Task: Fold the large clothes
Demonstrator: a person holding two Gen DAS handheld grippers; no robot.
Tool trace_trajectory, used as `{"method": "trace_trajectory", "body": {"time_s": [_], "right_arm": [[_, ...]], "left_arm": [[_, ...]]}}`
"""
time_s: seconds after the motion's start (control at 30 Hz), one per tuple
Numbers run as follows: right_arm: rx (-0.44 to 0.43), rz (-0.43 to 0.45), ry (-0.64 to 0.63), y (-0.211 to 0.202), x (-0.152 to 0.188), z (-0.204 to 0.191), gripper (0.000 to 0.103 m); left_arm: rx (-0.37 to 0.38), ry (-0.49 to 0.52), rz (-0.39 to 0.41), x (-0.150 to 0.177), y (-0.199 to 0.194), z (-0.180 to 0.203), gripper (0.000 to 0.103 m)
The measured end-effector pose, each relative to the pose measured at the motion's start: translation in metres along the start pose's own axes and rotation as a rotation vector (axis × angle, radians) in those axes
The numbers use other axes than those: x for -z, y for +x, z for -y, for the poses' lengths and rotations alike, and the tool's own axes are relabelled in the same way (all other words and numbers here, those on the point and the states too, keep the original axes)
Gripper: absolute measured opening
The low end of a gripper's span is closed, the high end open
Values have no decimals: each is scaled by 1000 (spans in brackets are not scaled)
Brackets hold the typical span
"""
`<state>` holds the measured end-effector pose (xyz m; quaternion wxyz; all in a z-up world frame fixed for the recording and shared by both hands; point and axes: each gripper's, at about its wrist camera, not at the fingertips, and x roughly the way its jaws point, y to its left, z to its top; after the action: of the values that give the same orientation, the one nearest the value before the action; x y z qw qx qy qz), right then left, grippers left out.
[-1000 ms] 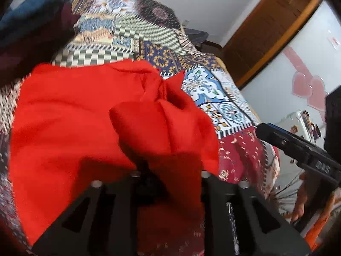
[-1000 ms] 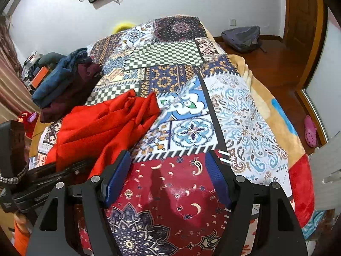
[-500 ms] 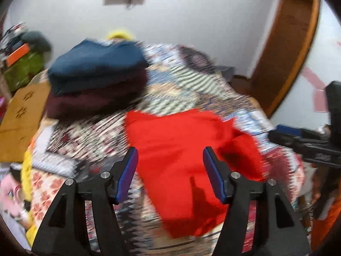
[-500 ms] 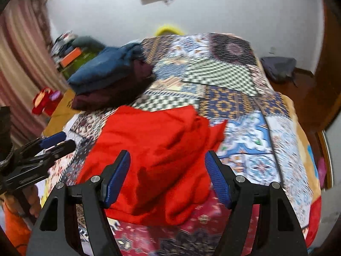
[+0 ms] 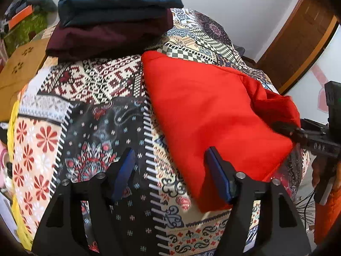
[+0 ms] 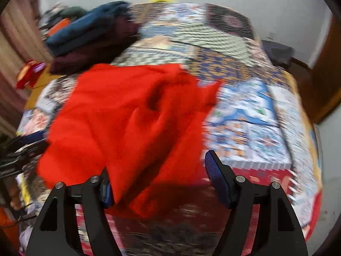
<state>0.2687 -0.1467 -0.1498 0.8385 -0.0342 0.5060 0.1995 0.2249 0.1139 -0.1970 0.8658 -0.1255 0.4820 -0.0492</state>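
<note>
With the left gripper (image 5: 170,170) just opened and empty, the red garment (image 5: 213,115) lies released beside its fingers; right gripper (image 6: 157,185) gapes, regrasp next.

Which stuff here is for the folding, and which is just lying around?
For the folding: red garment, left gripper, right gripper, folded stack.
Lying around: cardboard box, red toy, backpack.

Matt red cloth garment (image 5: 204,111) lies on printed patchwork fabric bedspread (image 5: 89,98) (claws: matt black plastic).
</note>
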Motion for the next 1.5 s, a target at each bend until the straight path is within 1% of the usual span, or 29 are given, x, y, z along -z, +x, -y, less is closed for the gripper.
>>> {"method": "trace_trajectory", "body": {"time_s": [0.07,0.13,0.27,0.33,0.4,0.43,0.5,0.57,0.63,0.73,0.83,0.93,1.0,1.07,1.2,1.23,1.33,1.4,1.43,1.5], "right_arm": [[-16,11,36,-4,6,11,75],[3,31,39,-10,10,12,74],[20,54,62,-19,17,15,74],[40,57,74,-21,20,20,74],[88,58,102,-25,24,31,74],[85,50,124,-27,26,38,74],[46,40,186,-35,30,50,74],[50,59,209,-48,30,56,74],[47,85,201,-61,26,55,74],[19,130,175,-77,8,44,76],[-7,161,93,-81,-10,22,76],[-76,157,-8,-72,-34,-8,77],[-122,139,-53,-60,-44,-24,77],[-143,106,-86,-41,-54,-35,77],[-138,7,-88,3,-64,-37,77],[-138,-34,-69,19,-67,-31,77],[-128,-124,-2,48,-68,-8,77],[-122,-163,45,58,-70,8,77],[-139,-184,74,64,-69,18,77],[-212,-238,126,72,-67,35,77]], "left_arm": [[-10,-8,-2,7,1,-2,76],[-12,-26,-10,13,2,-5,79],[-7,-55,-31,22,1,-12,79],[-42,-39,-49,27,4,-11,79],[-103,-2,-77,32,10,-8,79],[-115,12,-71,36,10,-6,79],[-116,7,-58,38,7,-7,79],[-127,-1,-54,37,3,-9,79],[-147,-9,-33,32,-4,-14,79],[-168,-15,14,22,-21,-18,79],[-192,-9,72,8,-37,-21,79],[-204,2,111,-8,-46,-22,79],[-196,3,119,-19,-46,-23,79],[-173,2,120,-32,-43,-22,79],[-120,-3,103,-51,-30,-18,79],[-99,-6,92,-55,-25,-16,79],[-30,-21,38,-62,-7,-14,79],[16,-37,-10,-64,9,-14,79],[41,-49,-36,-65,18,-14,79],[95,-80,-86,-65,34,-16,79]]}}
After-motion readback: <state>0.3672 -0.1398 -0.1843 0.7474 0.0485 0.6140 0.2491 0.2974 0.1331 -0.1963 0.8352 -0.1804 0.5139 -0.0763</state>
